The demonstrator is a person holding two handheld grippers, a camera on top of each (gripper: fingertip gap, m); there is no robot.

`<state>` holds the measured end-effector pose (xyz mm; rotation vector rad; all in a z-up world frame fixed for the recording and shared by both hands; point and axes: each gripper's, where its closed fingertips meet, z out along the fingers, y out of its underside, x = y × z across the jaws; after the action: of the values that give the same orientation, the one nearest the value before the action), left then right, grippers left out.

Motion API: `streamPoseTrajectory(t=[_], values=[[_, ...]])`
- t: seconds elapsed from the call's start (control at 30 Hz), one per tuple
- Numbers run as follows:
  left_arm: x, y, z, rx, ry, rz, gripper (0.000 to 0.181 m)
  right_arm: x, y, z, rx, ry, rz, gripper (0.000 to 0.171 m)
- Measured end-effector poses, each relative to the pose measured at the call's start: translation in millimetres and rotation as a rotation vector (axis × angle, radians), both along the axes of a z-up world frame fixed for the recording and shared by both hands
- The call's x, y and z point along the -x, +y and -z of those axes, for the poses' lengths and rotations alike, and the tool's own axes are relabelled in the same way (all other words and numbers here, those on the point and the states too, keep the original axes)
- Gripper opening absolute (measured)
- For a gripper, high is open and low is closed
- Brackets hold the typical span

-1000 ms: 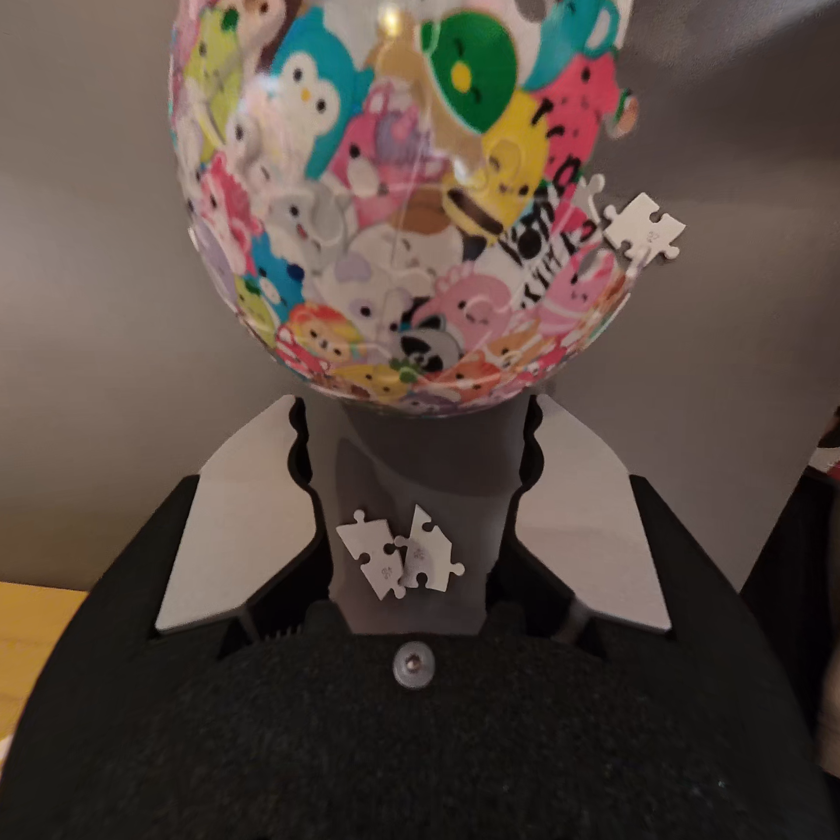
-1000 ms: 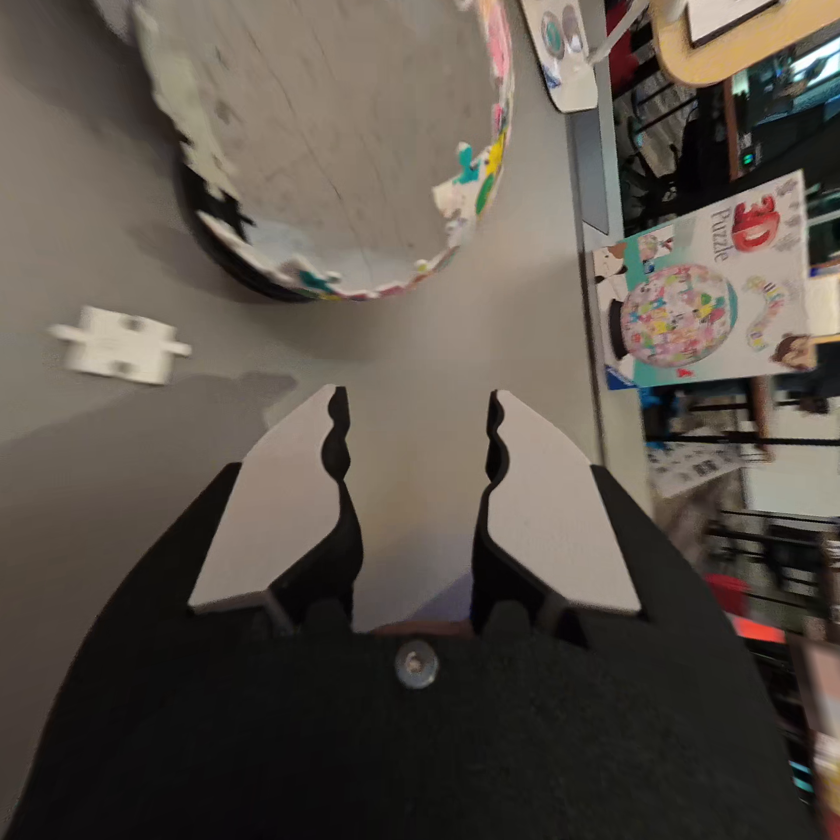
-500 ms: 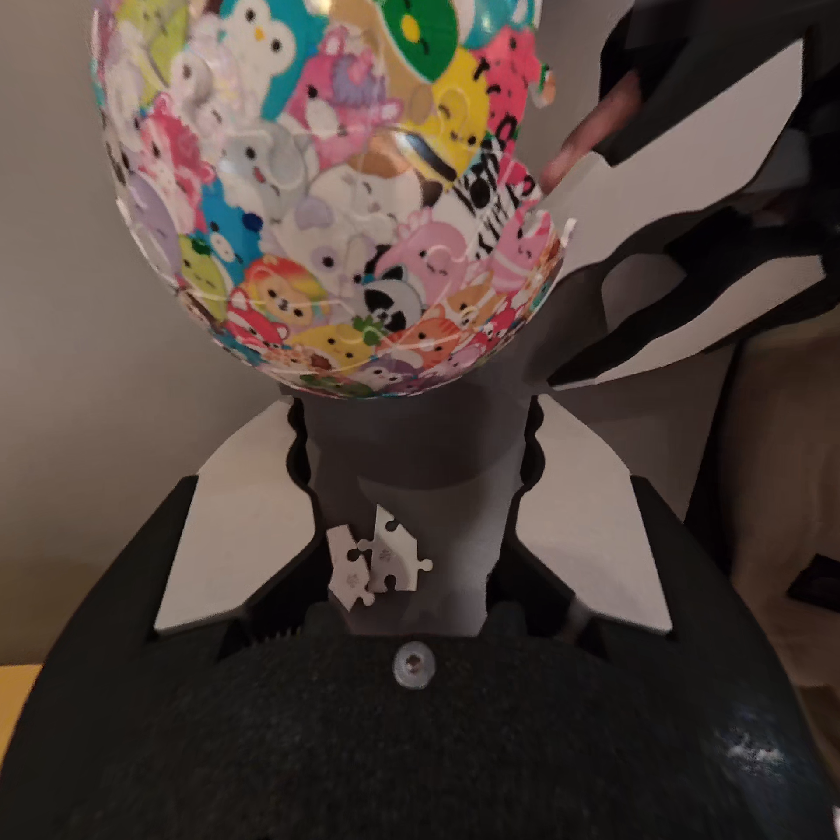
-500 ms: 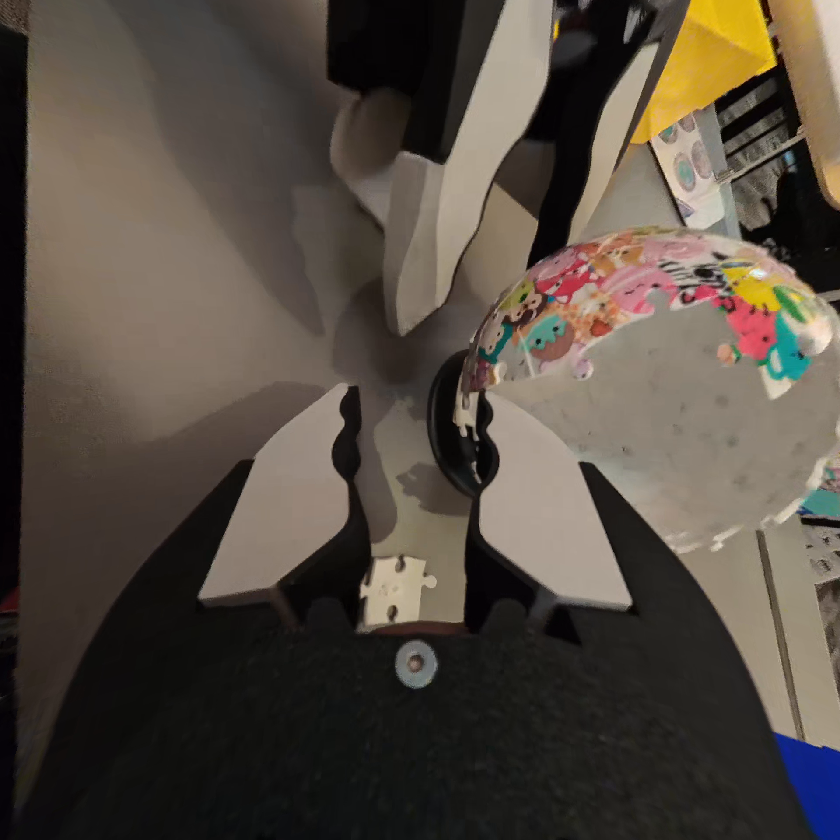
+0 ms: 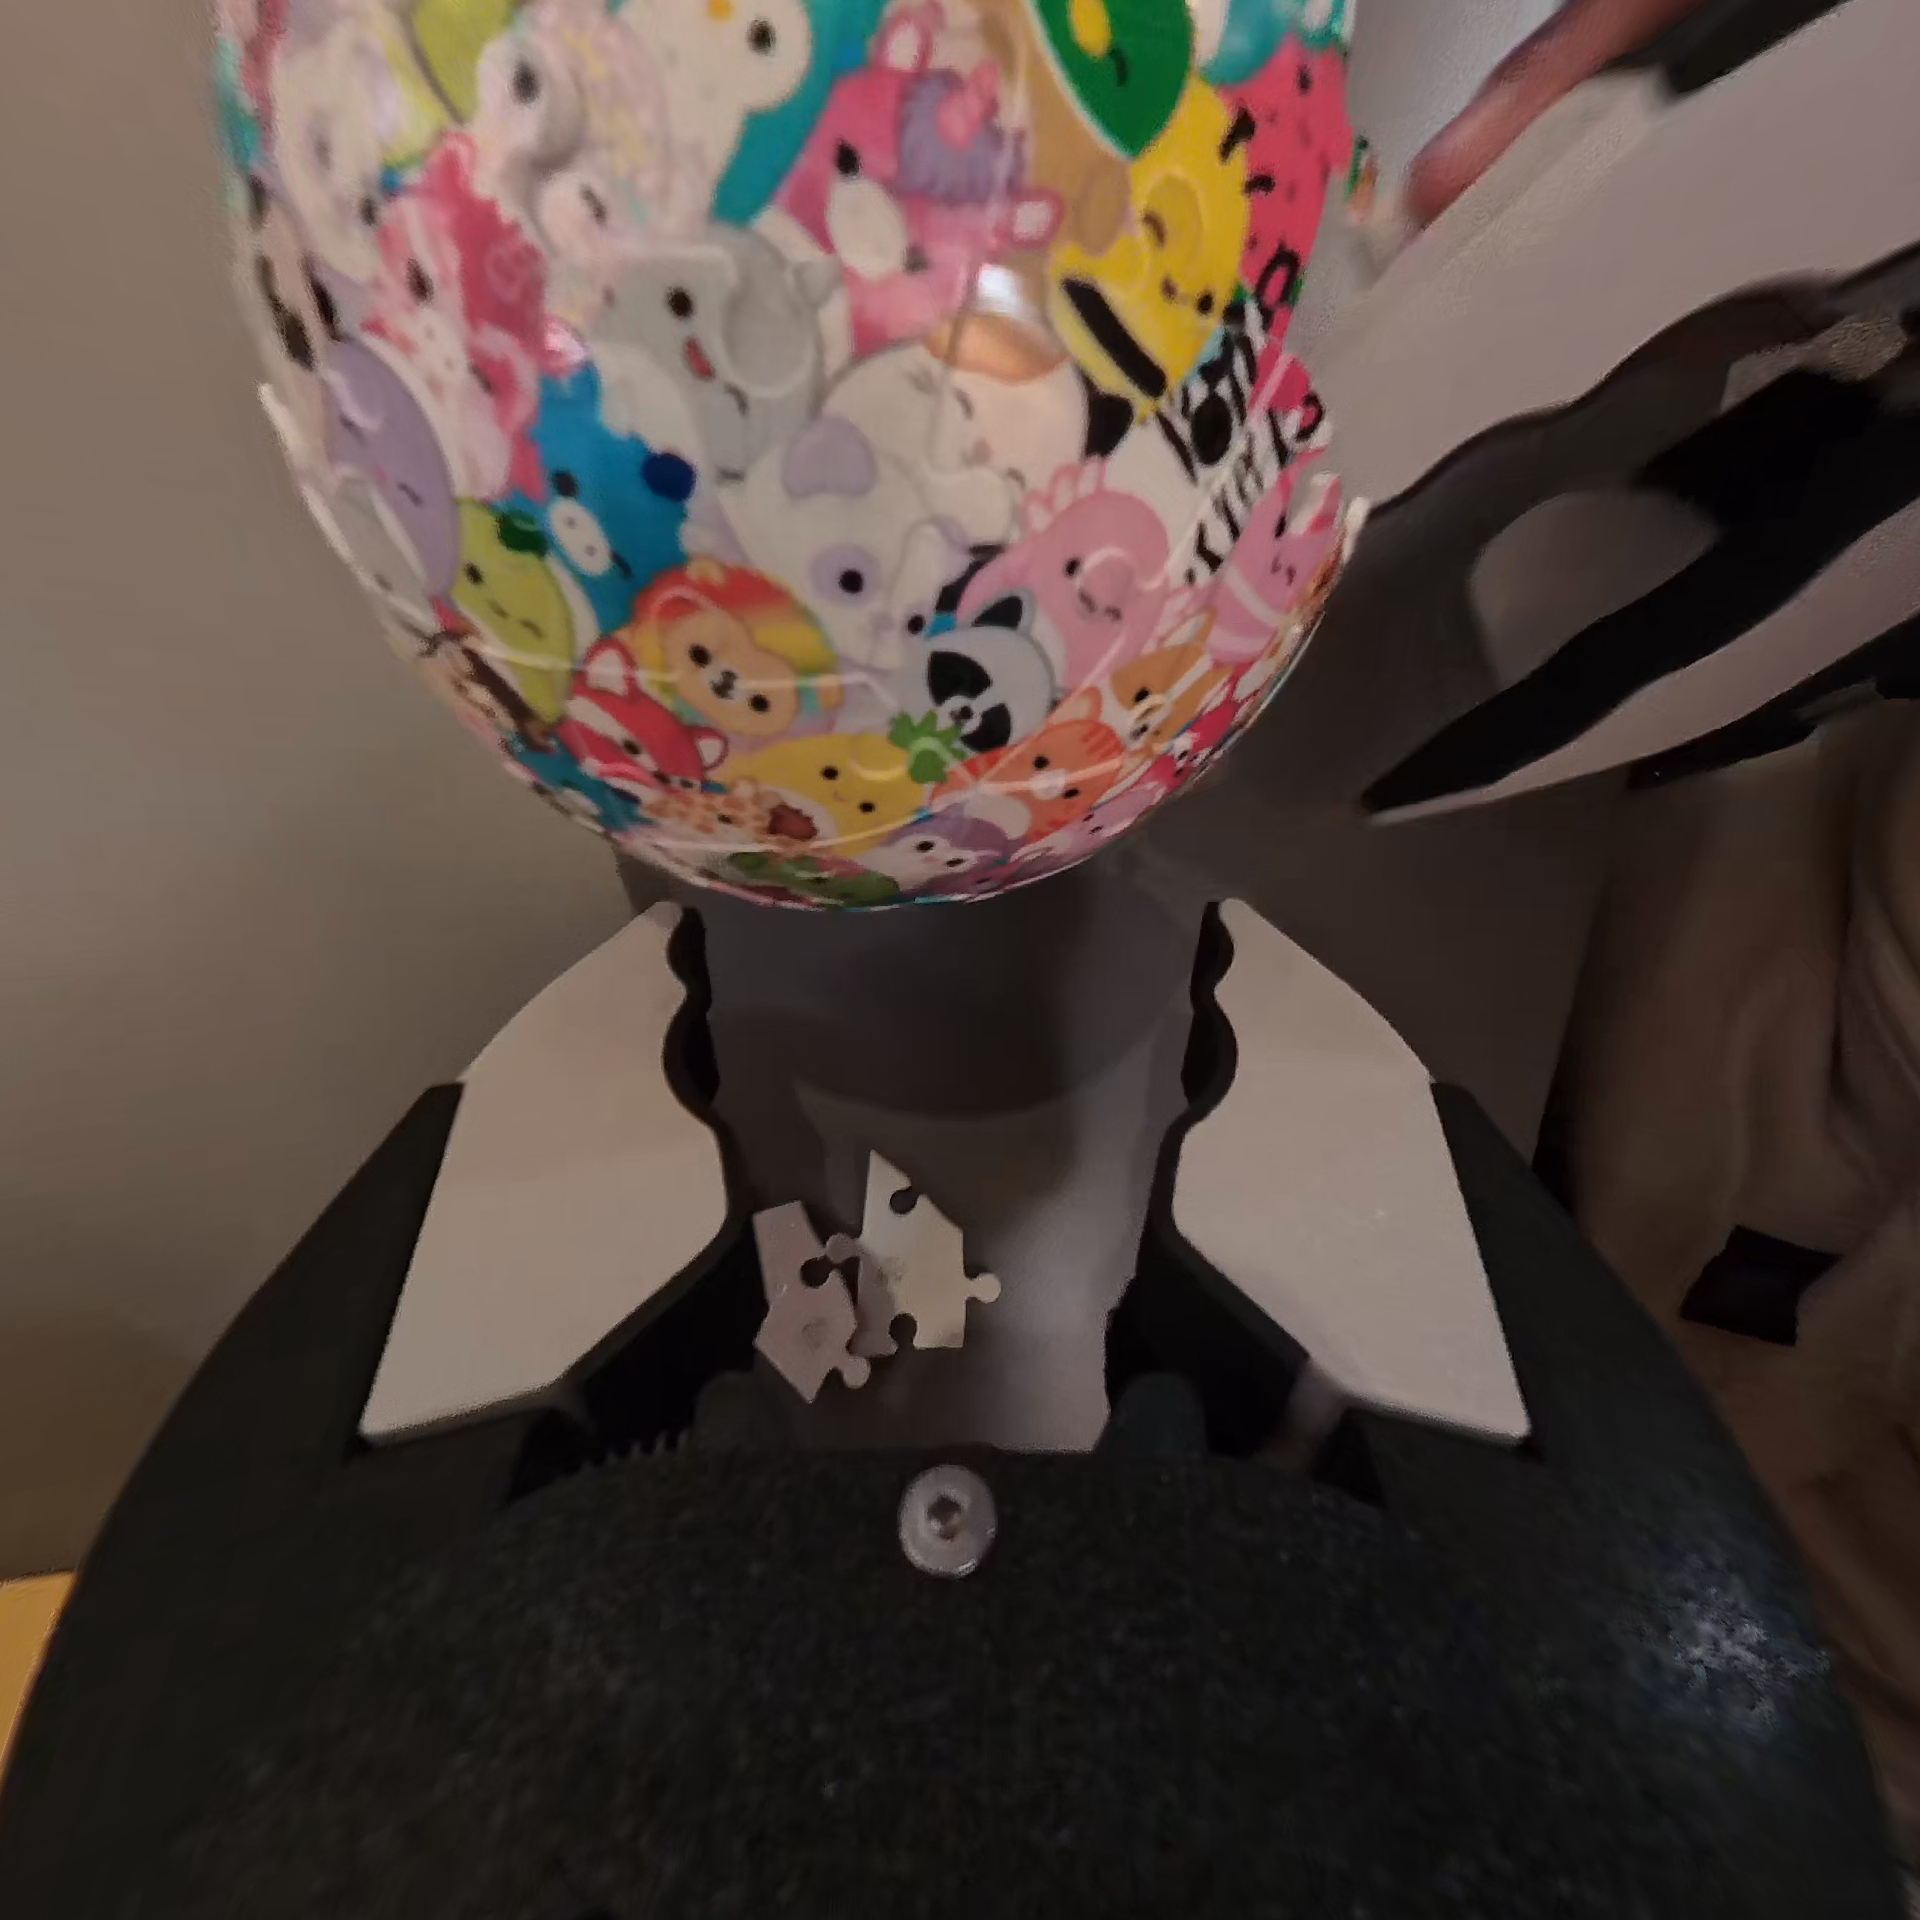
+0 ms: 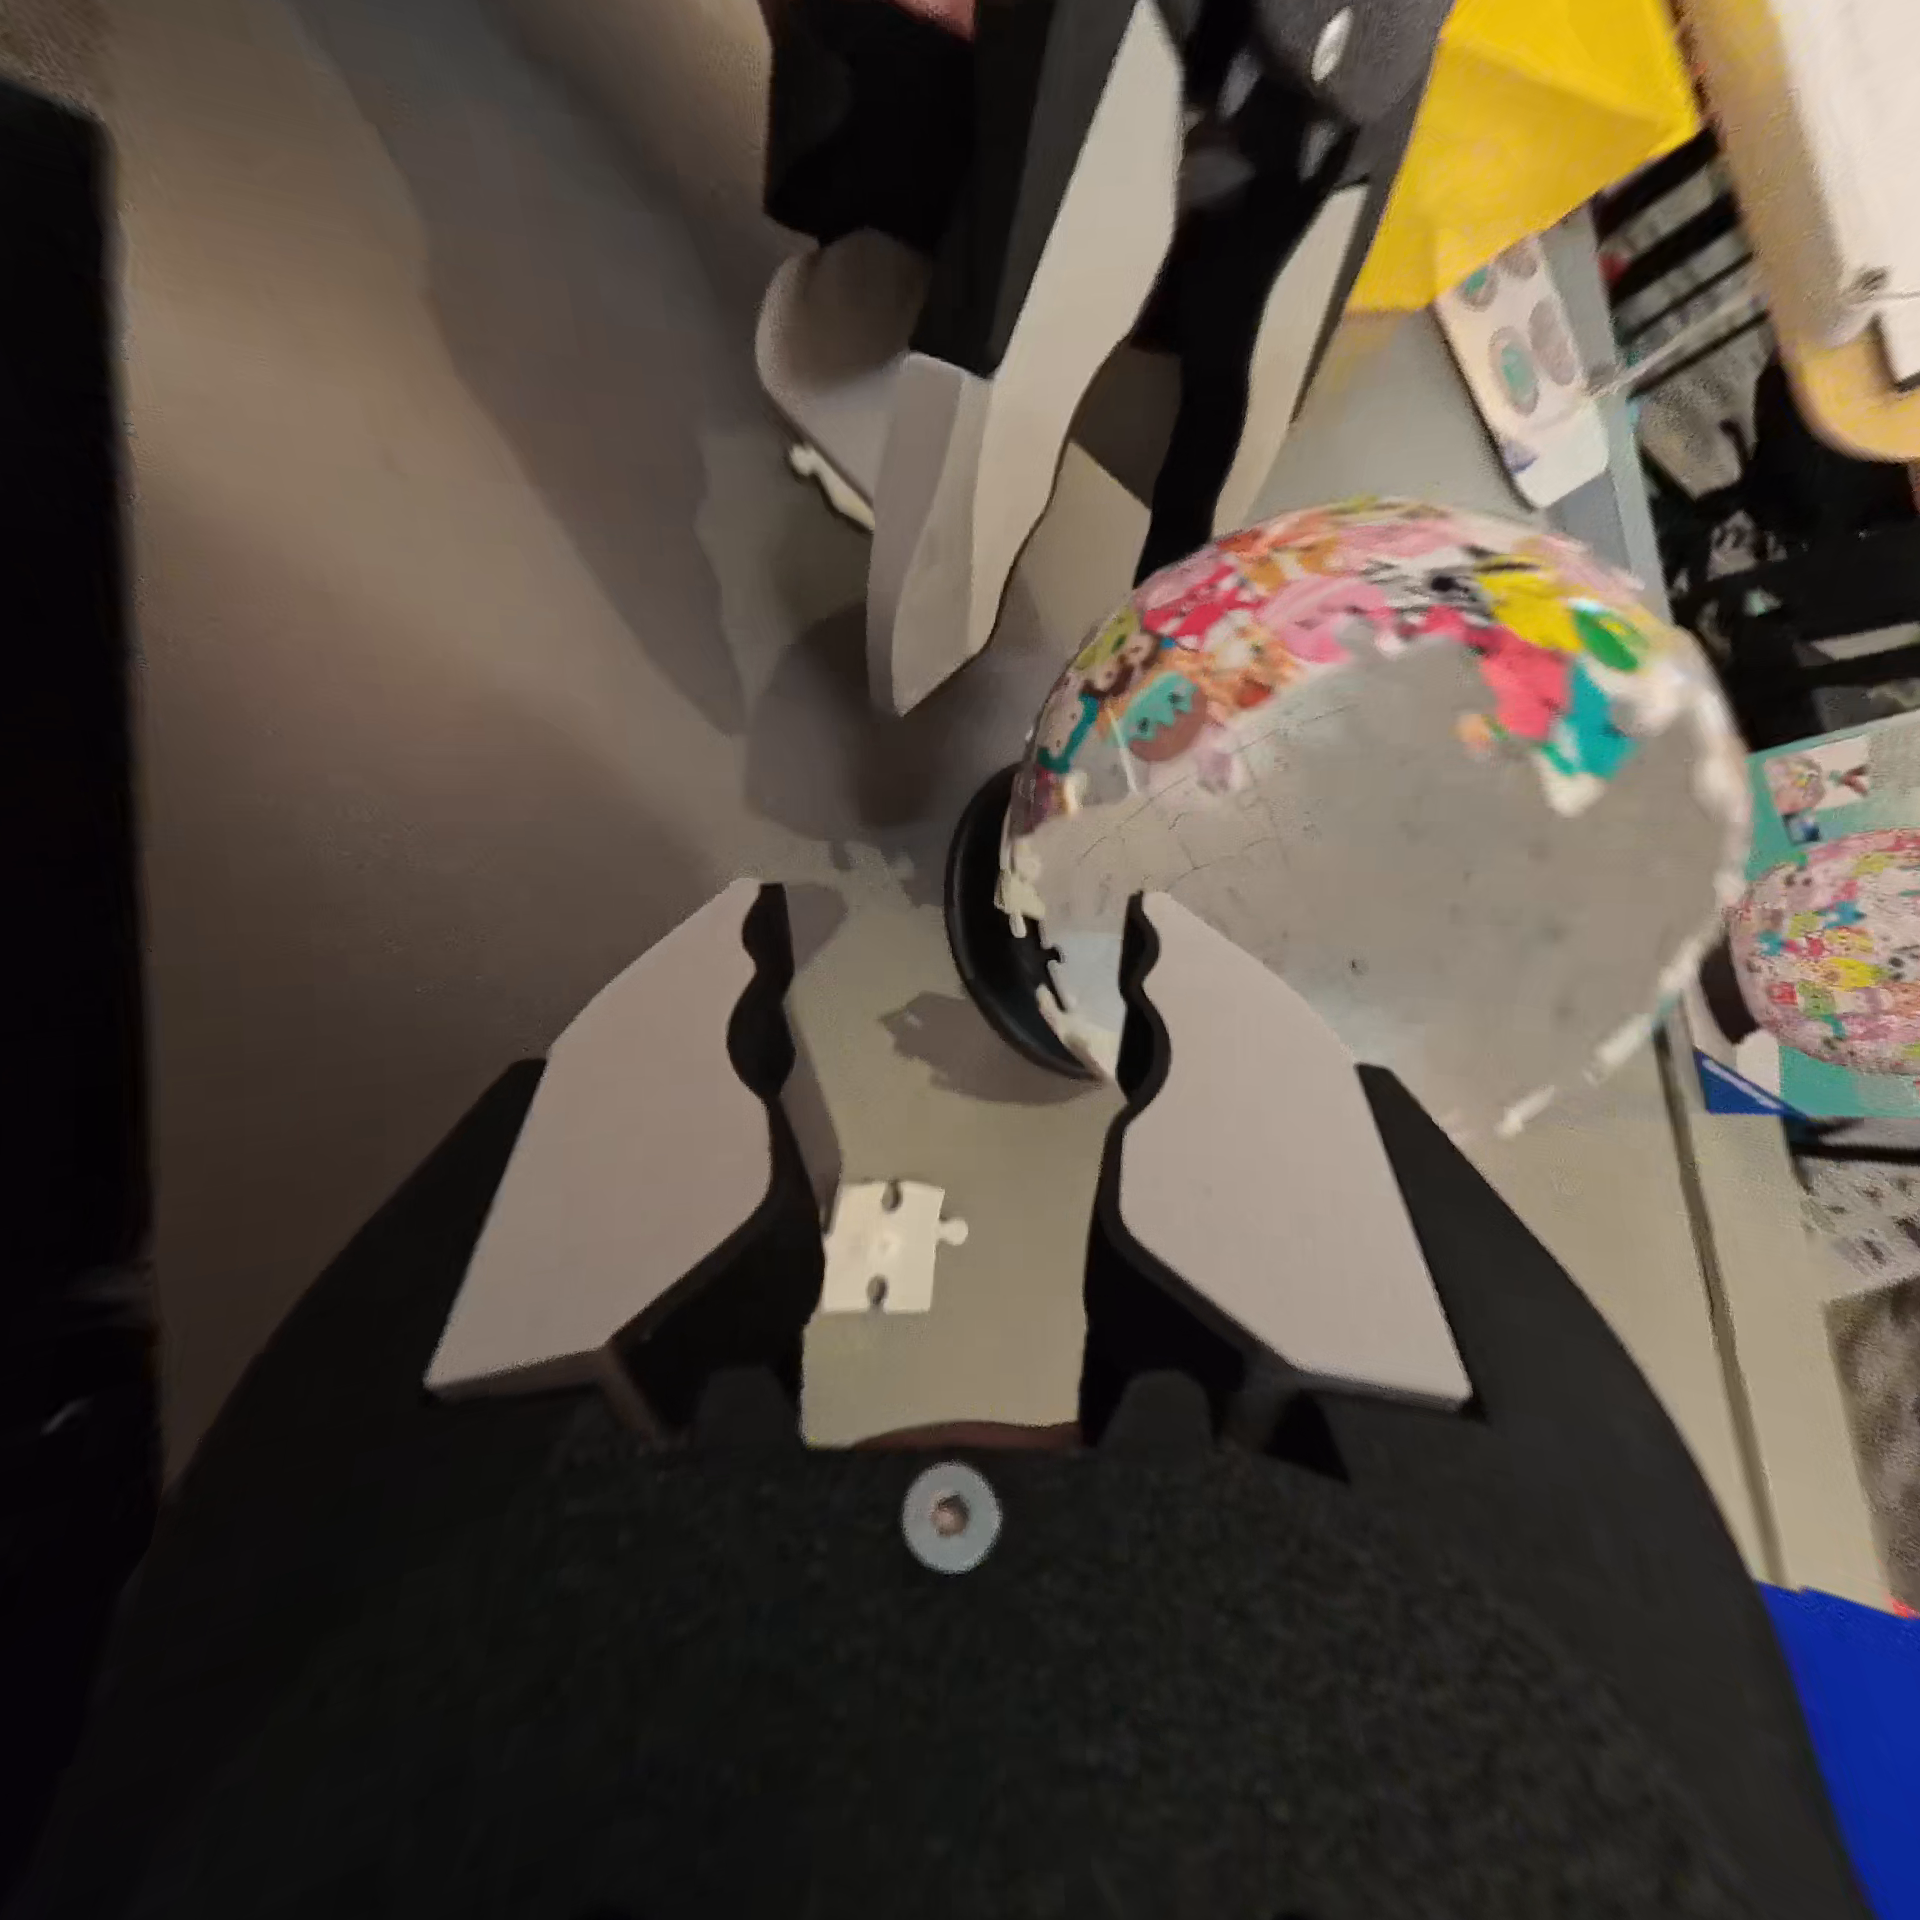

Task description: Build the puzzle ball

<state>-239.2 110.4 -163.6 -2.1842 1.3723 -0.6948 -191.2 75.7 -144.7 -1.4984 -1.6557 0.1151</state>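
The puzzle ball [image 5: 810, 416] is covered in bright cartoon animals and stands just beyond my open left gripper [image 5: 945, 935]. Two loose pieces [image 5: 873, 1278] lie white side up on the grey table between its fingers. In the right wrist view the ball [image 6: 1351, 831] shows its open, unbuilt side with the grey inside and sits on a black ring stand [image 6: 977, 935]. My right gripper [image 6: 956, 914] is open, with its tips at the ball's base. One loose piece [image 6: 883, 1247] lies white side up on the table between its fingers. Neither gripper holds anything.
The right gripper [image 5: 1382, 623] reaches in at the ball's right side, and a fingertip of the person's hand [image 5: 1455, 156] shows above it. The left gripper [image 6: 1039, 623] hangs behind the ball. The puzzle box [image 6: 1829, 935] stands at the table's right edge, with a yellow object [image 6: 1538, 135] behind.
My right gripper has swung round to the ball's open side and now has the loose piece between its fingers. In the left view the ball looks closer and the right gripper has come in.
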Motion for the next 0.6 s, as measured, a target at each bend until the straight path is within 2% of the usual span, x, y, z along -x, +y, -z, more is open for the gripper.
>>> streamPoseTrajectory(t=[0.1, 0.23, 0.27, 0.37, 0.43, 0.6], values=[[6.0, -1.0, -8.7, 0.047, 0.038, -0.013, 0.091, -28.0, -3.9, -20.3, 0.045, 0.113, -0.025, 0.055], [12.6, -2.4, -22.2, 0.168, 0.153, 0.050, 0.090, -76.7, 40.7, -25.0, 0.206, 0.119, 0.119, 0.056], [13.8, -1.9, -23.3, 0.199, 0.195, 0.080, 0.090, -79.7, 44.4, -24.7, 0.274, 0.107, 0.100, 0.061], [17.5, 0.8, -20.1, 0.271, 0.316, 0.148, 0.092, -81.4, 69.0, -19.4, 0.303, -0.018, 0.041, 0.055], [15.0, -2.4, -20.6, 0.352, 0.340, 0.165, 0.093, -79.4, 82.1, -12.5, 0.348, -0.114, 0.000, 0.062], [13.6, -1.5, -21.4, 0.435, 0.412, 0.134, 0.094, -69.3, 103.4, 4.8, 0.542, -0.246, -0.100, 0.060]])
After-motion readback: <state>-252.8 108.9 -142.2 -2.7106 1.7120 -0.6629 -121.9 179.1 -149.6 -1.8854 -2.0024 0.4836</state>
